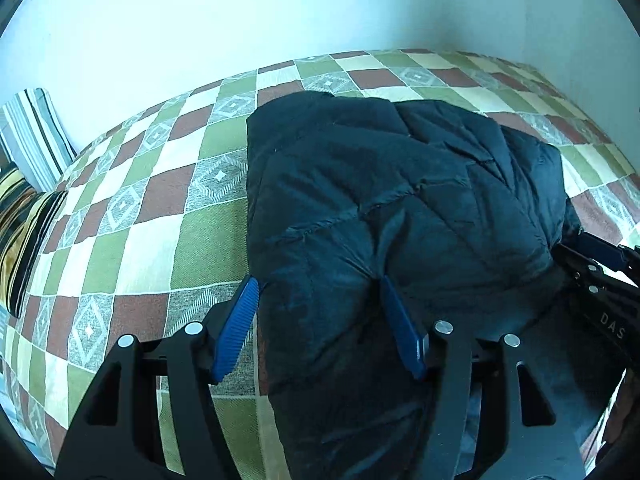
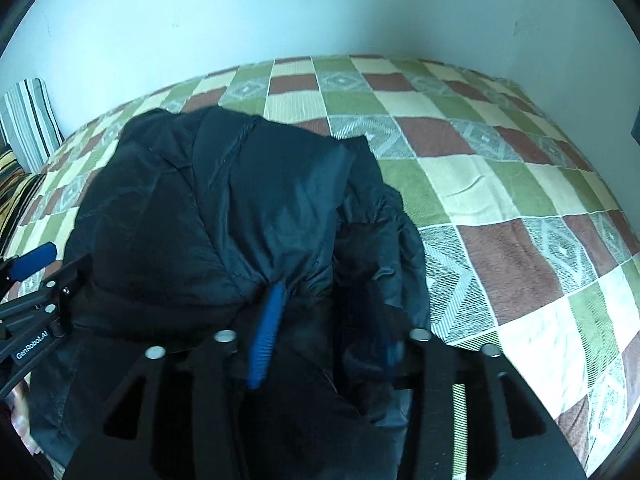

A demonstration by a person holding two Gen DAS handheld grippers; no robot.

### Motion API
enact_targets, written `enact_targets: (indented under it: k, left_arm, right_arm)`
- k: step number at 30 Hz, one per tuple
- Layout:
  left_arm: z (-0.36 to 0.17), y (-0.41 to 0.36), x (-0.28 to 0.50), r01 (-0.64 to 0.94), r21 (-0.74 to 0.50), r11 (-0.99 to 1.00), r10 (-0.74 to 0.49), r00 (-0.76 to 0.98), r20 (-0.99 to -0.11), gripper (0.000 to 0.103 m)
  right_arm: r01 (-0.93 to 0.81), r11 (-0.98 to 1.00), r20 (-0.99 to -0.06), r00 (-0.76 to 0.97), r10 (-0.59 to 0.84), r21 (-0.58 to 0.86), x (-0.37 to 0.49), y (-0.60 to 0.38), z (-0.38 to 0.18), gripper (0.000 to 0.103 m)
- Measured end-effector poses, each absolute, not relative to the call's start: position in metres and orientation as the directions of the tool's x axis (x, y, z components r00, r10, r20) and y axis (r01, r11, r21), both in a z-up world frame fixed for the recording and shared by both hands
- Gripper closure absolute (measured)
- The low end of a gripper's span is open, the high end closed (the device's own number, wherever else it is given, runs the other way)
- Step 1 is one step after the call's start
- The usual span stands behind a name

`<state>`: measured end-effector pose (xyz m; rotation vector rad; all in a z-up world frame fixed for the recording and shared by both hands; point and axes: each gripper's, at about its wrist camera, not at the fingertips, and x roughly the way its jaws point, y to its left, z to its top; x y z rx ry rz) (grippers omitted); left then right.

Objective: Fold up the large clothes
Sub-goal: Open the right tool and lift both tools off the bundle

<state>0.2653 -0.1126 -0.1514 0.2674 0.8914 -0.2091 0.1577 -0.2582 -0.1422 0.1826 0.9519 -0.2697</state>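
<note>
A dark puffy jacket (image 1: 380, 200) lies bunched and partly folded on a bed with a checkered cover (image 1: 132, 216). My left gripper (image 1: 319, 282) holds the jacket's near left edge. One blue pad sits at the hem's outer side and the other presses into a crease, so it is shut on a thick fold. In the right wrist view the jacket (image 2: 224, 200) fills the left half. My right gripper (image 2: 332, 308) stands open over its near right part, with loose fabric lying between the fingers (image 2: 268, 332). The far finger is blurred and half hidden by cloth.
A grey striped pillow (image 1: 36, 136) leans on the pale wall at the far left, with a gold and black cushion (image 1: 20, 232) below it. Bare bed cover (image 2: 520, 220) stretches to the right of the jacket. The bed meets the wall at the back.
</note>
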Motion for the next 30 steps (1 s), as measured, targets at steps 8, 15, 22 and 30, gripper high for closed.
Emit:
enact_targets:
  k: [8,15,22,30]
  left_arm:
    - [-0.138,-0.110,0.243,0.276,0.126,0.953,-0.082,0.635,-0.768,0.033]
    - [-0.129,-0.103,0.224,0.258,0.109,0.960,-0.089,0.650,-0.755,0.030]
    - [-0.116,-0.096,0.203,0.236,0.100,0.967,-0.091,0.679,-0.729,0.022]
    - [-0.104,-0.091,0.182,0.219,0.087,0.972,-0.096,0.705,-0.703,0.018]
  right_arm:
    - [0.296,0.954,-0.798,0.584,-0.147,0.040,0.138,-0.251,-0.124,0.048]
    - [0.284,0.958,-0.790,0.598,-0.139,0.046,0.119,-0.247,-0.116,0.045]
    - [0.275,0.960,-0.765,0.628,-0.141,0.049,0.099,-0.242,-0.100,0.043]
    - [0.267,0.963,-0.739,0.657,-0.151,0.042,0.082,-0.235,-0.087,0.034]
